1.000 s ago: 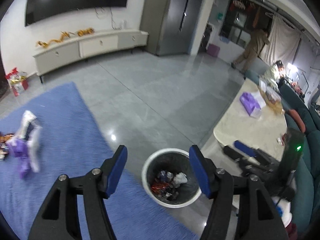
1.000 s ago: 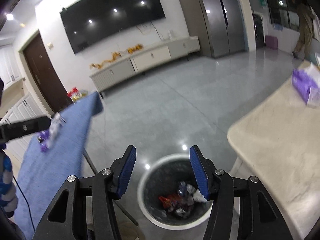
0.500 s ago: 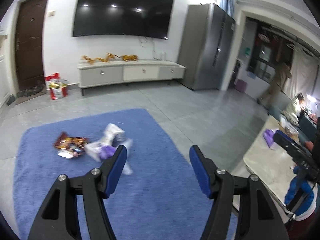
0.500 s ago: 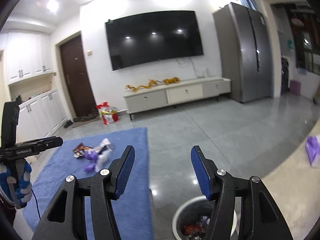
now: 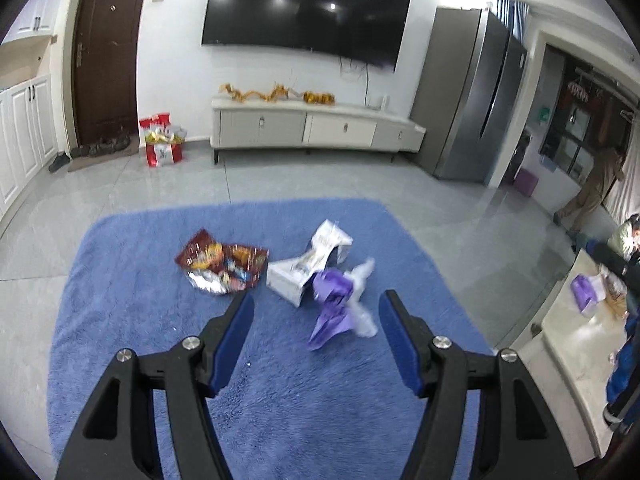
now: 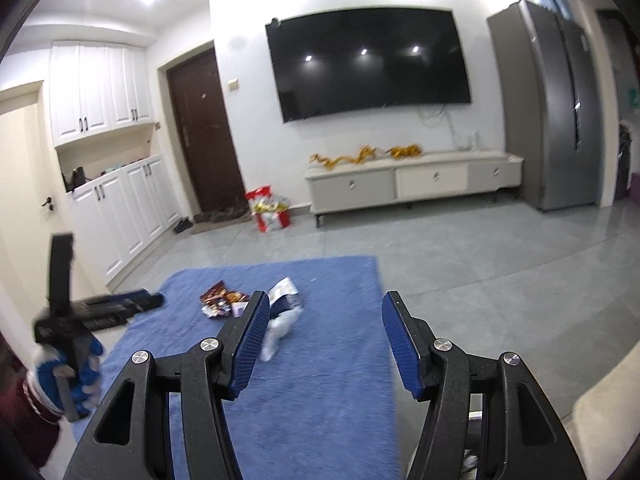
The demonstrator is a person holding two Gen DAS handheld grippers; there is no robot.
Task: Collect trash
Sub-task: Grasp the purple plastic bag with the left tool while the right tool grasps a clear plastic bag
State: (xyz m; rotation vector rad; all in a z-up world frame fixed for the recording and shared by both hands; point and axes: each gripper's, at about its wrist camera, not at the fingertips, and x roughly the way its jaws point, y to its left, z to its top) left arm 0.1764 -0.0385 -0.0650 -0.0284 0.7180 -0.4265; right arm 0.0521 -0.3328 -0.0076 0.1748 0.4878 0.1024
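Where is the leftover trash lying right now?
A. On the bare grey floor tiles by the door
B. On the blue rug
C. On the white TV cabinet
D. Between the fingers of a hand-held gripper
B: the red snack bag, the torn white carton and the purple wrapper all lie on the blue rug, ahead of the empty left hand-held gripper.

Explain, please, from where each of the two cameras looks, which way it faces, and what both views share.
Left wrist: sits on the left hand-held gripper, looks down at the snack wrapper, white carton and purple wrapper on the blue rug; its open fingers show.
Right wrist: sits on the right hand-held gripper, faces the TV wall; its open fingers and the gloved left hand show.
Shared: rug, trash, TV, cabinet.
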